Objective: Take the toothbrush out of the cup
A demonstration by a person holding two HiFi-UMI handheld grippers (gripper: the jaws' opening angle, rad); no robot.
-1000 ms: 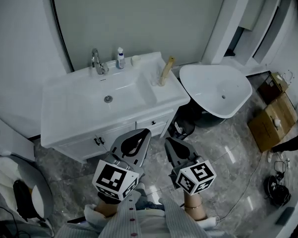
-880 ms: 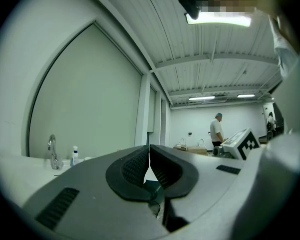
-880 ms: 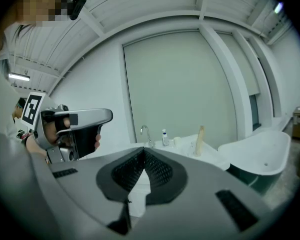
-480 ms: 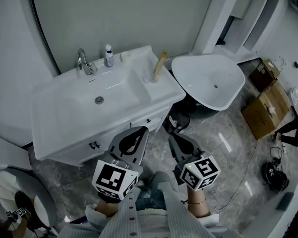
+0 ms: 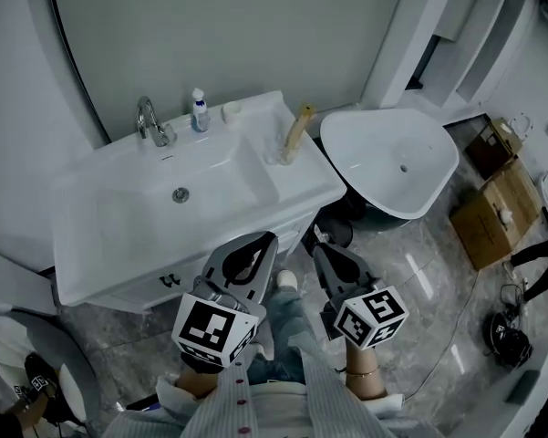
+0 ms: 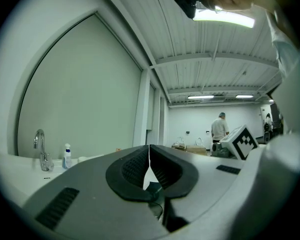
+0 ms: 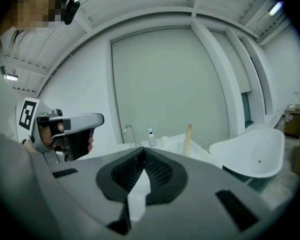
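Gripping nothing with the left grey two-jaw gripper (image 5: 263, 239) (image 6: 149, 147), jaws pressed flat together. Same on the right grey two-jaw gripper (image 5: 320, 250) (image 7: 144, 149): closed tight, empty. Hovering side by side on the near side of the white ceramic vanity basin (image 5: 118, 235), pointing at it. Farther out, spotting the pale wooden toothbrush (image 5: 297, 130) (image 7: 188, 136) at the basin's right end, foot down in the clear glass cup (image 5: 276, 152), long axis tilted, top leaning up and right toward the white bathtub (image 5: 365, 167).

Faint by the sink (image 5: 118, 210)
The cup (image 5: 277, 153) right of the sink barely shows; the toothbrush (image 5: 297, 130) has an indistinct lower end.
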